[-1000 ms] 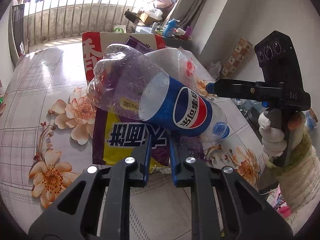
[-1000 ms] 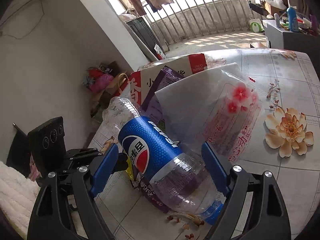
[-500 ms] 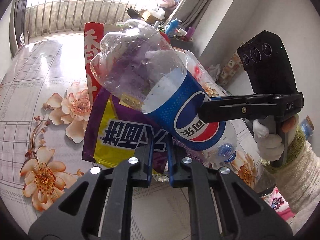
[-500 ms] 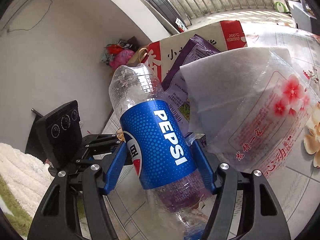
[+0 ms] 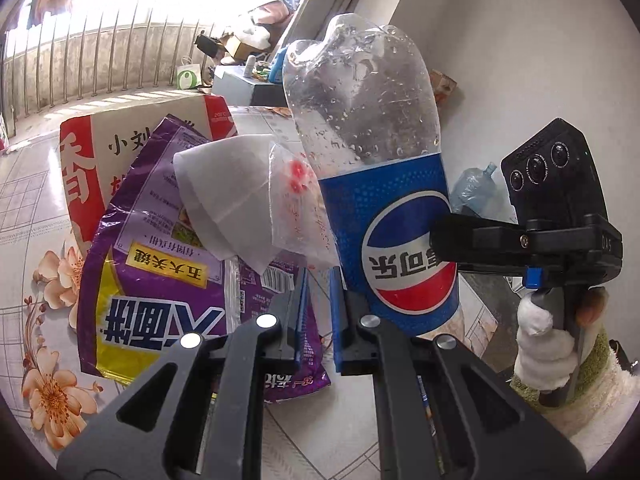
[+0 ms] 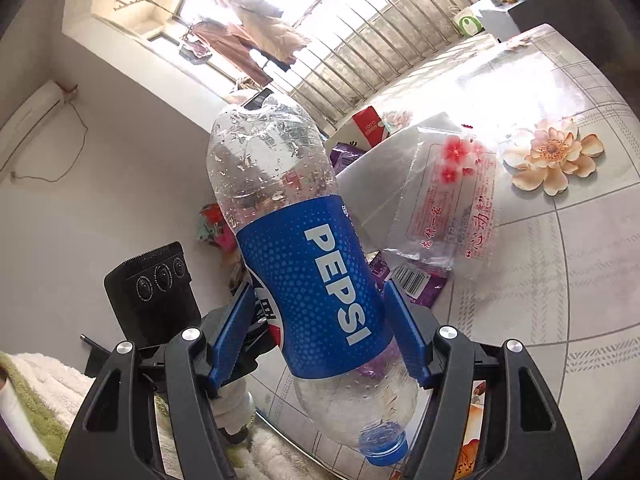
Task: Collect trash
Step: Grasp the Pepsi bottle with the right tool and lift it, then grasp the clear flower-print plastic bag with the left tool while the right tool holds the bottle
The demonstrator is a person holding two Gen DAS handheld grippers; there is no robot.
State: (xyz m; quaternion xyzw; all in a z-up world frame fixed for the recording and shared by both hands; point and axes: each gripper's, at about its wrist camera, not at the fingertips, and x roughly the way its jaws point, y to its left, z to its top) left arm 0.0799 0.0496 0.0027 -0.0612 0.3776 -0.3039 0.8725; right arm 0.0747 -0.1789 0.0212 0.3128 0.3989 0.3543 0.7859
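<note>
The right gripper point(image 6: 320, 320) clenched the empty Pepsi bottle point(image 6: 304, 264) by its blue label at frame center, base tilted up, cap point(image 6: 382, 446) at the lower edge. The left gripper point(image 5: 318, 312) was closing, its pads nearly together at lower center; whether they pinched the purple snack bag point(image 5: 160, 264) or the clear wrapper point(image 5: 280, 208) could not be told. Judged advice: keep both grips firm and carry the bottle clear of the floral table point(image 6: 560, 280) without knocking the 2 loose wrappers.

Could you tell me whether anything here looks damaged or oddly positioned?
Yes: the Pepsi bottle held in the right gripper is tipped cap-down, its base uppermost. The purple snack bag on the table looks torn open and crumpled.
</note>
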